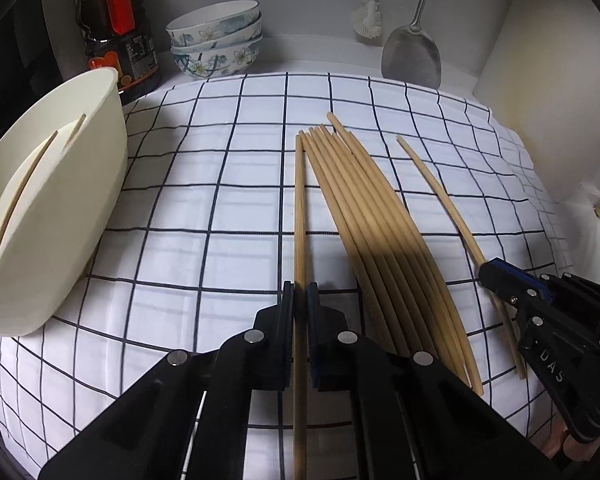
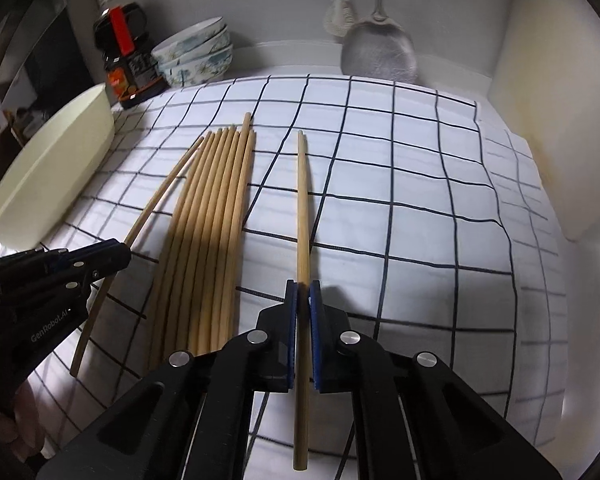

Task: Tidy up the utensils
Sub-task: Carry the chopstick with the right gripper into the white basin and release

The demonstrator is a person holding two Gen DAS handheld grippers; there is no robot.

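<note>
Left of the chopstick bundle (image 1: 364, 216), a cream container (image 1: 52, 208) lies tipped on the checked cloth (image 1: 204, 184) covering the bench, with two chopsticks inside. Just left of the bundle, the left gripper (image 1: 300, 292) has its fingers clamped on one chopstick (image 1: 299, 208). To the bundle's right, the right gripper (image 2: 303, 292) has its fingers clamped on a lone chopstick (image 2: 302, 200); behind the bundle stand a soy bottle (image 1: 116, 28), stacked bowls (image 1: 216, 40) and a metal spatula (image 1: 412, 56).
</note>
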